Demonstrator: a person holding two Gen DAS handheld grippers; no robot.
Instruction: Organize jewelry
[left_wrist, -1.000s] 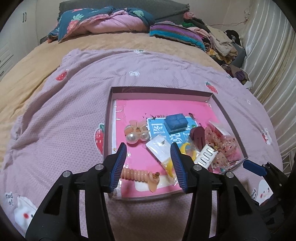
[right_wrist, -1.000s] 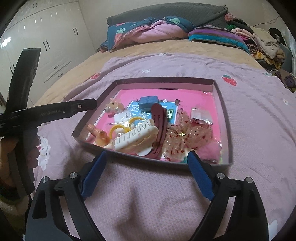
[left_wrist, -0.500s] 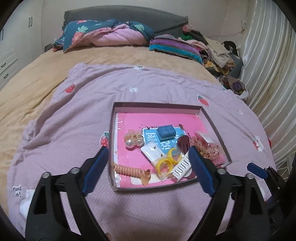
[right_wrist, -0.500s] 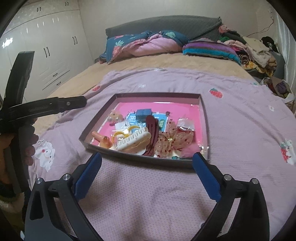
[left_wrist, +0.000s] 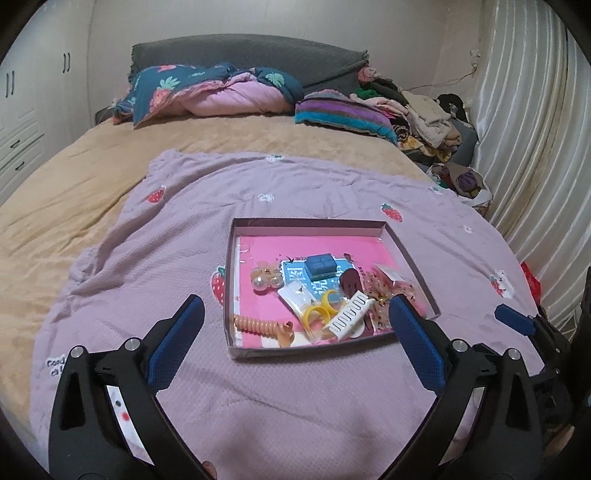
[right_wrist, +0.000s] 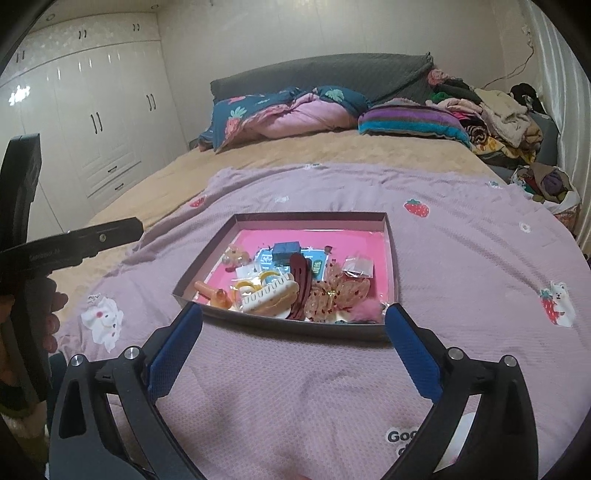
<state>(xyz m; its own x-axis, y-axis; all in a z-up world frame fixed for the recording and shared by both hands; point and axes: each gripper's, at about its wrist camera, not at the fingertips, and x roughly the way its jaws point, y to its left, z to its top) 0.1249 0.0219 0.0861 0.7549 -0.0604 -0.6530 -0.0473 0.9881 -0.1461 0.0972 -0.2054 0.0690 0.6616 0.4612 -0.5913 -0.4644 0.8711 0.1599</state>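
My left gripper stands wide; its jaws have just been opening, and nothing sits between the blue pads. It hangs above the lilac blanket, on the near side of the tray, touching neither. My right gripper is likewise spread wide and empty, its jaws having just eased apart, and it too is apart from the tray, over the blanket.

The jewelry tray is a shallow open box with a pink floor, lying flat on the blanket in the middle of the bed. Its contents crowd the near half. Recorded inside: a small blue box resting on a blue printed card; a pearl hair clip to the left of the card; a peach spiral hair tie along the near left wall; yellow rings near a clear packet; a white comb clip touching a dark red hair clip; sheer dotted bows toward the right side; a pink fluffy piece against the near wall.

From the right view, my left hand is at the left edge, gripping the other tool's black handle. Folded bedding and a pile of clothes lie at the far end of the bed.
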